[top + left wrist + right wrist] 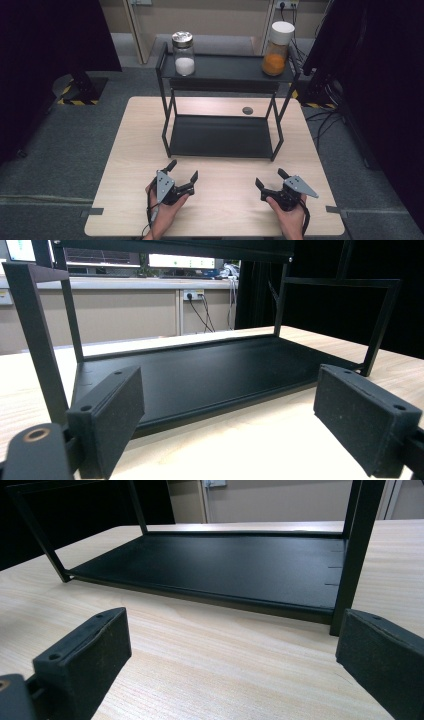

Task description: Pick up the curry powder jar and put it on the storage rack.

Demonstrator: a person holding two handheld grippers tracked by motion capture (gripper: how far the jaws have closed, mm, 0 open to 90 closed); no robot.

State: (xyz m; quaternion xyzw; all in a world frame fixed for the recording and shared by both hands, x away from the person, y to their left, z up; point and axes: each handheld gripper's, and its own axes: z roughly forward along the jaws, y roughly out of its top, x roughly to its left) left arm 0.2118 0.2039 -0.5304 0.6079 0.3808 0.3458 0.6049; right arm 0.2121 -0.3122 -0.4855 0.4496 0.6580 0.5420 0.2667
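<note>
While both hands rest low on the desk (130, 145), the left claw (184, 170) is spread wide and grips nothing; the right claw (270, 178) is spread wide too, with nothing between its pads; the two claws sit well apart from each other. Just ahead of both claws stands a black rack (220, 135) with two shelves; its bottom shelf lies right in front of them, near but not touching. From the left claw view, the bottom shelf (200, 375) stretches ahead between the pads (117, 415); from the right claw view, a rack leg (352, 565) stands just ahead of the right-hand pad. Far ahead and up high, on the top shelf, a glass jar (183, 53) holds something white, maybe salt or sugar; an orange-filled jar (276, 48) with a white lid stands at the other end.
</note>
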